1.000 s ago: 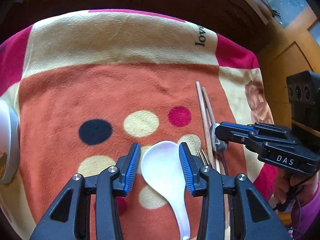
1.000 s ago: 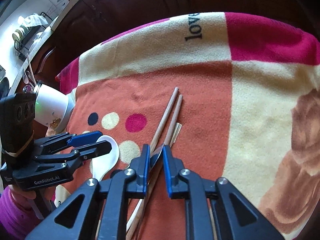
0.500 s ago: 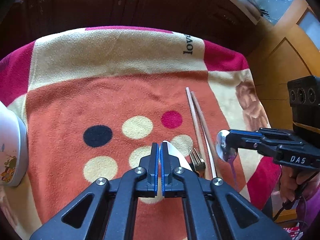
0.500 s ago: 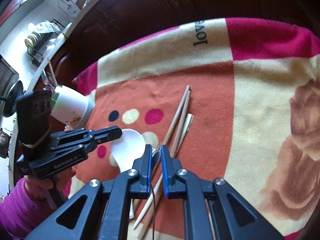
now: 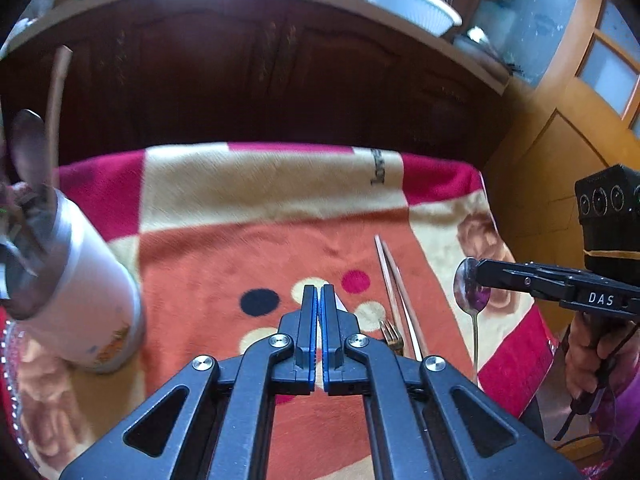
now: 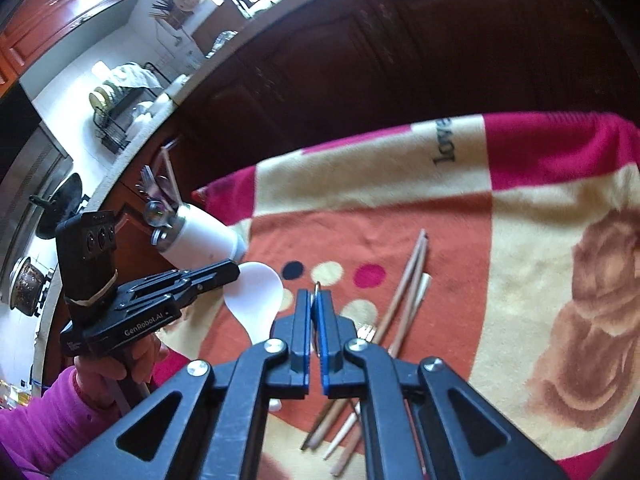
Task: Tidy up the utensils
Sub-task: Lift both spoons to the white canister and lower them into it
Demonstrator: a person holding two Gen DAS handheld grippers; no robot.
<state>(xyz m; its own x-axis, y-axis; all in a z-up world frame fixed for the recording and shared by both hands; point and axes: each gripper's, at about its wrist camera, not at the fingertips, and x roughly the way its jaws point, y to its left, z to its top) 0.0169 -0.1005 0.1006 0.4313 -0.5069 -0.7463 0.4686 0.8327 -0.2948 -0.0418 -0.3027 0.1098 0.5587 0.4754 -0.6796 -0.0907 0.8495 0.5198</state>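
Left wrist view: left gripper (image 5: pixel 319 300) clamped on white ceramic spoon (image 6: pixel 256 300), frame centre, above blanket (image 5: pixel 240 192). Right gripper (image 6: pixel 314 312) just closed on metal spoon (image 5: pixel 472 292), mid-right. Chopsticks (image 5: pixel 394 284) & fork (image 5: pixel 390 334) lie beside. Utensil cup (image 5: pixel 84 300) at left, prob. holding cutlery.

White spoon (image 6: pixel 256 300); orange dotted blanket (image 5: pixel 224 264).

A patterned blanket (image 5: pixel 256 200) lies before dark wooden cabinets (image 5: pixel 280 72), near a dish rack (image 6: pixel 116 116).
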